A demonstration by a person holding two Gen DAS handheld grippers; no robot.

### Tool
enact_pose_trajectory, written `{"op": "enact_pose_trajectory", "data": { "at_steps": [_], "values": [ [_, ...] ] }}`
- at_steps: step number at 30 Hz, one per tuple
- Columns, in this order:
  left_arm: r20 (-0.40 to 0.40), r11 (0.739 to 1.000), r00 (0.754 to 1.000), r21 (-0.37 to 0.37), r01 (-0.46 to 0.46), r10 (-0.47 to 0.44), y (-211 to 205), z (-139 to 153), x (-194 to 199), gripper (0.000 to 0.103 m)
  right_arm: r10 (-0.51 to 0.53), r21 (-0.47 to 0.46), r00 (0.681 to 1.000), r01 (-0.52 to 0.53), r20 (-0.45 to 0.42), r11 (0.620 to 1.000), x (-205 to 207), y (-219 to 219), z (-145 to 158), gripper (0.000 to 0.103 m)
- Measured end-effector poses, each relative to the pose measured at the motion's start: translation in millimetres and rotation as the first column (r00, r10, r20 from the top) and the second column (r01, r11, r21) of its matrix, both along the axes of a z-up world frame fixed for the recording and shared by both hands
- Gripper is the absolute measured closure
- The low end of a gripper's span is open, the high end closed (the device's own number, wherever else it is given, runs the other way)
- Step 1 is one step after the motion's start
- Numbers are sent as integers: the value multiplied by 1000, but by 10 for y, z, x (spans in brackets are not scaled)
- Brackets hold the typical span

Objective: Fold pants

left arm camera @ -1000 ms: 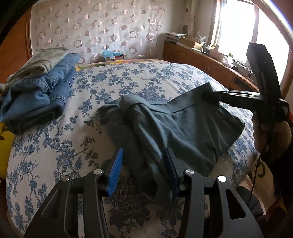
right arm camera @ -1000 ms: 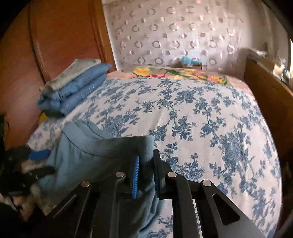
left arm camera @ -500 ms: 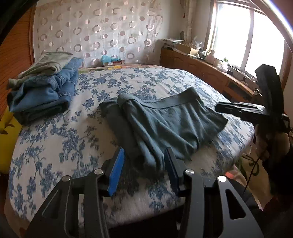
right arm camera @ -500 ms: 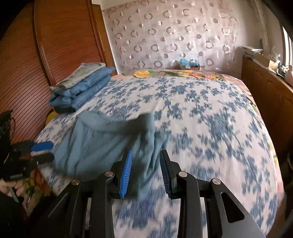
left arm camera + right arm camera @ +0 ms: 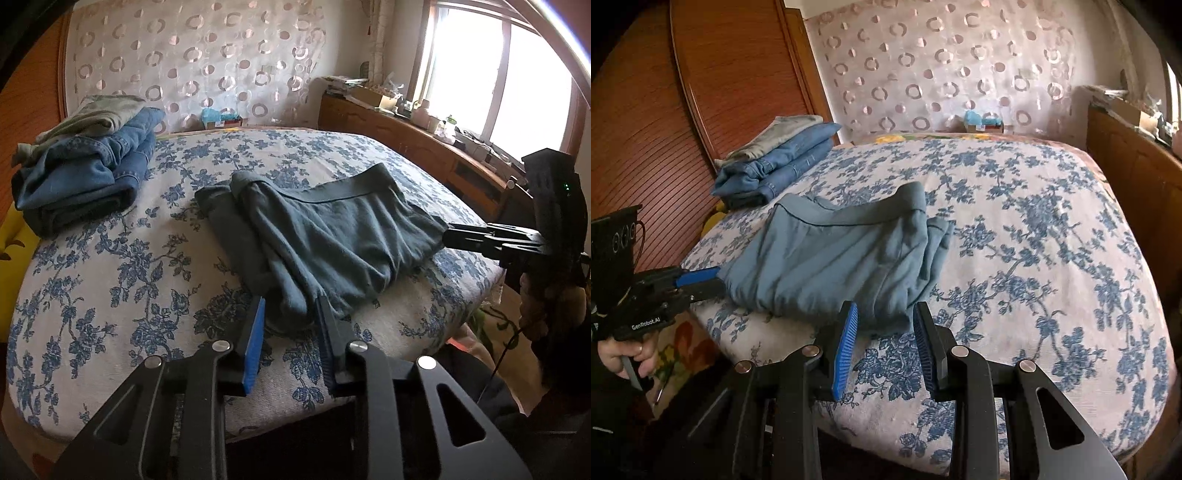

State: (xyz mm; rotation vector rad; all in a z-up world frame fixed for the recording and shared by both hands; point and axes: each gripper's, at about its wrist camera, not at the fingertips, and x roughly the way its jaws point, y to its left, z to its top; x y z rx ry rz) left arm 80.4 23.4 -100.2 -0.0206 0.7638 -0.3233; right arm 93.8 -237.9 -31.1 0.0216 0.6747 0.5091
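While lying near bed front edge, waistband away, long axis crosswise: pants; left gripper closing around hem, right gripper released; far bed bare.

Soft matt cloth pants on a printed woven bedspread; glossy ribbed wood wardrobe
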Motion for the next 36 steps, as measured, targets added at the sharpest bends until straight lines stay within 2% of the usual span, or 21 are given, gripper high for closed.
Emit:
{"op": "enact_pose_trajectory", "data": {
  "at_steps": [5,6,7,8,10,13,16,24,29,31,36],
  "values": [
    [-9,1000,1000,-4,-11,11,-2,-36,16,81,-4,23,1000,4,-25,1000,37,6,-52,71],
    [-8,1000,1000,-5,-11,11,-5,-36,13,85,-6,30,1000,6,-24,1000,43,5,-57,74],
    [-8,1000,1000,-6,-10,10,-3,-35,12,86,-5,40,1000,6,-20,999,45,-2,-55,89],
    [-4,1000,1000,-6,-11,11,-4,-26,2,93,1,54,1000,0,-19,999,48,-13,-51,91],
    [27,999,999,-14,-38,38,34,20,-33,96,-14,55,1000,15,-6,998,34,-28,-43,95],
    [63,996,995,-55,-74,78,142,133,-119,97,-41,7,999,41,18,999,-16,-4,-58,96],
    [58,996,996,-49,-71,74,160,158,-165,97,-49,-4,999,50,19,999,-50,2,-82,96],
    [13,997,997,-41,-72,73,157,10,-170,97,-37,-2,999,37,17,999,-151,-9,-43,96],
    [17,998,998,-12,-64,64,91,44,-183,97,-25,-17,1000,25,16,1000,-170,8,-28,96],
    [9,998,998,2,-62,62,72,59,-171,92,-24,-10,1000,24,16,1000,-178,-2,-6,96],
    [42,998,997,11,-69,69,75,160,-168,60,-32,-24,999,33,43,999,-253,-17,67,92]
  ]
}}
